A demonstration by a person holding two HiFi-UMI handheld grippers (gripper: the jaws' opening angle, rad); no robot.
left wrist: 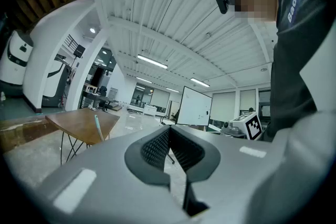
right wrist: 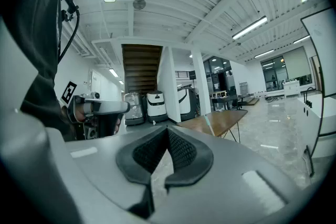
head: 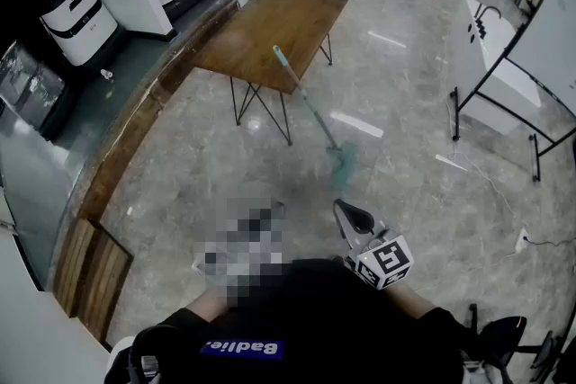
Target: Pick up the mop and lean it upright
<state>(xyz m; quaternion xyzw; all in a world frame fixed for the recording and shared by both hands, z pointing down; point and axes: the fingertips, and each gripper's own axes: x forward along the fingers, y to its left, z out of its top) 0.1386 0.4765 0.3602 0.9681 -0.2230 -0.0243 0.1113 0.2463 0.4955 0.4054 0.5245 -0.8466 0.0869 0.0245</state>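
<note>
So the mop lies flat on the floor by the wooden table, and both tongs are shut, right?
Not flat: the head view shows the mop leaning against the wooden table, head on the floor. The left tongs and right tongs are indeed shut.

Glossy grey marble floor [head: 405,103], wood table [head: 279,18], whiteboard [head: 551,40], white ceiling [left wrist: 157,29] w/ strip lights

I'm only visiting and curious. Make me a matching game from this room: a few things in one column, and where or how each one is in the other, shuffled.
Things:
1. mop
2. wooden table
3. whiteboard
4. right tongs

Place or state:
A. shut, holding nothing
B. at the far right of the head view
C. leaning against the table, head down on the floor
D. brown top on thin black legs

Pairs: 1-C, 2-D, 3-B, 4-A.
</note>
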